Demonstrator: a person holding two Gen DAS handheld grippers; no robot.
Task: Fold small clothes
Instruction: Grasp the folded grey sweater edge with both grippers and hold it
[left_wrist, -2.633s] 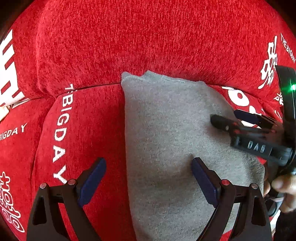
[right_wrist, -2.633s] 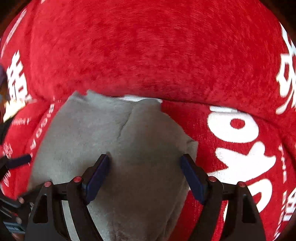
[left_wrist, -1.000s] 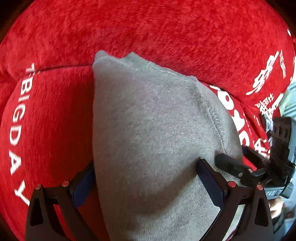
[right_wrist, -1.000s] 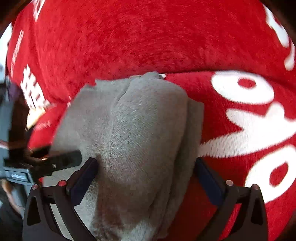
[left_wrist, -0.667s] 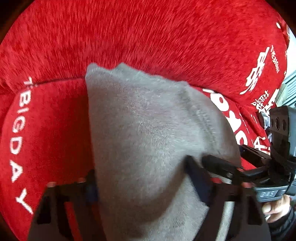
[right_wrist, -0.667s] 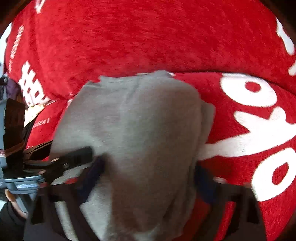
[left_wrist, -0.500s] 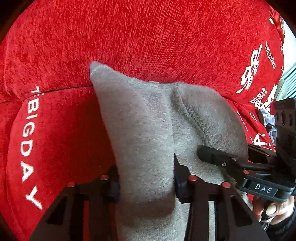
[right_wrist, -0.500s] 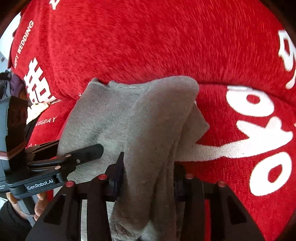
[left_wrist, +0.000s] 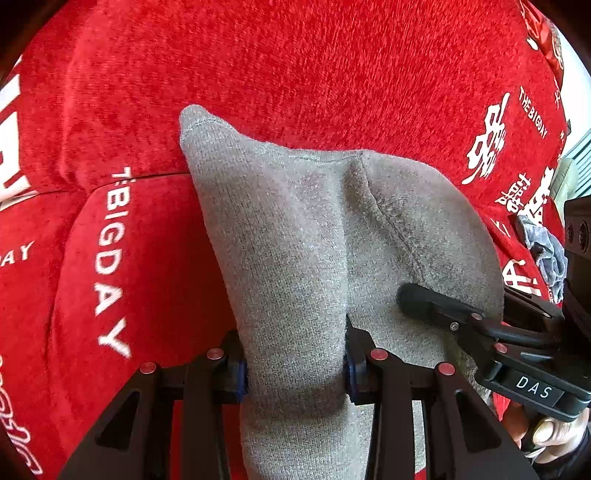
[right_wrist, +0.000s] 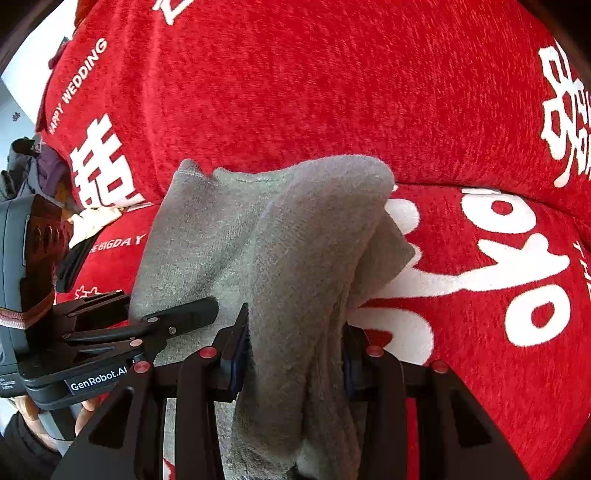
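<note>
Left tool (left_wrist: 293, 371), right tool (right_wrist: 291, 363) clamped on grey garment (left_wrist: 295, 258) edges.

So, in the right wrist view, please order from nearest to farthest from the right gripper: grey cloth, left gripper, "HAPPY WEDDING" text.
1. Grey cloth, clamped in the right gripper.
2. Left gripper, just left, on the cloth.
3. "HAPPY WEDDING" text, far upper left.

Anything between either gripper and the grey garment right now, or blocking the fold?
Nothing between them: the left gripper and right gripper are each already shut on a bunched ridge of the grey garment. It lies on the red sofa cover, and nothing visible rests on the cloth.
</note>
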